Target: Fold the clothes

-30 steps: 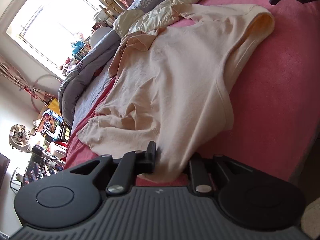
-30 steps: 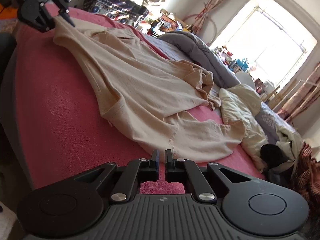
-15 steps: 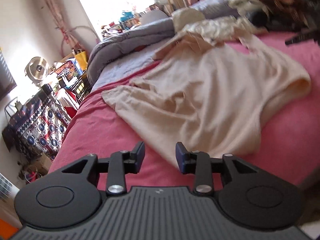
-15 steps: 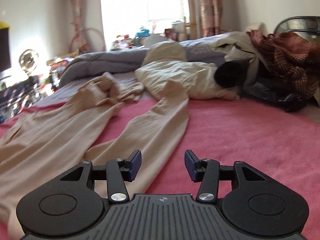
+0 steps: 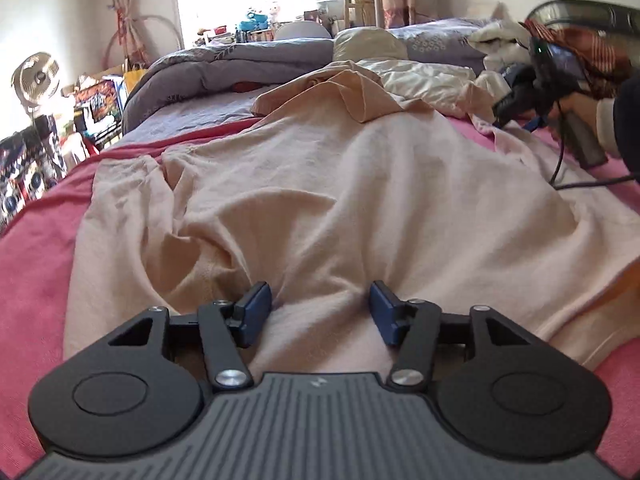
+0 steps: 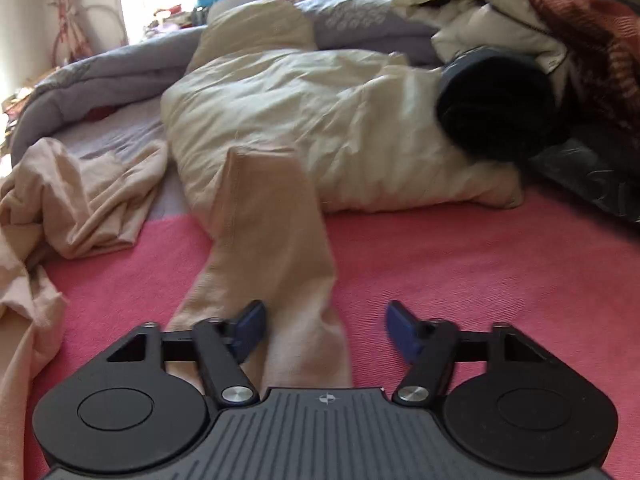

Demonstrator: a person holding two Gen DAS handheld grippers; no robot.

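A peach long-sleeved shirt (image 5: 340, 184) lies spread and wrinkled on the bed's pink blanket (image 5: 36, 264). My left gripper (image 5: 319, 294) hangs low over the shirt's near part. Its jaws are opening, with a ridge of cloth between the pads and no grip on it. In the right wrist view one sleeve (image 6: 272, 232) runs away from me across the pink blanket (image 6: 460, 272). My right gripper (image 6: 326, 314) straddles that sleeve's near part; its jaws stand wide and are closing, the pads clear of the cloth. A hand holds the right gripper (image 5: 516, 100) at the far right.
A cream quilt (image 6: 320, 120) lies past the sleeve's end, with a black garment (image 6: 496, 108) and a red plaid cloth (image 6: 580, 40) to its right. A grey duvet (image 5: 224, 68) is heaped at the bed's far side. A fan (image 5: 36, 76) and clutter stand at left. A black cable (image 5: 580, 184) trails over the shirt's right edge.
Both grippers rolled to level. The left let go of the shirt's edge, opened and moved over the shirt's body. The right opened and travelled along the bed to the sleeve.
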